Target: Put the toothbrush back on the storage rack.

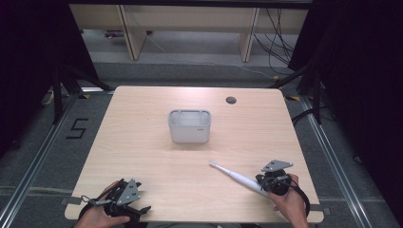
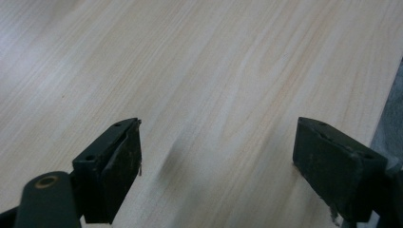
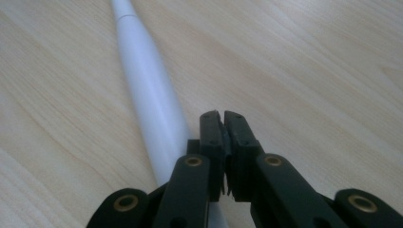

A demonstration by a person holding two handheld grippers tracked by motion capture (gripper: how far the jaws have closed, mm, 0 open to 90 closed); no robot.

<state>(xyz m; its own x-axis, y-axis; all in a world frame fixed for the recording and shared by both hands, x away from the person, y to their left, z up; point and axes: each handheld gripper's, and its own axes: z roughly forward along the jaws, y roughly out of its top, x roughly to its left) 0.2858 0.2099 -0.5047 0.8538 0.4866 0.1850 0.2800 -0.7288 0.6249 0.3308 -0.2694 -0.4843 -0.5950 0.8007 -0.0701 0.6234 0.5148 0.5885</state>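
We're seeing the toothbrush (image 3: 151, 102) lying just left of our right gripper (image 3: 223, 116), jaws pressed together and empty, its long axis running ahead; left gripper (image 2: 216, 147), gaping wide, sits well apart.

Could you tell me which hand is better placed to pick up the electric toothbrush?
The right. The right gripper sits beside the electric toothbrush, jaws shut beside its handle, not around it. The left gripper stands open at the table's far corner.
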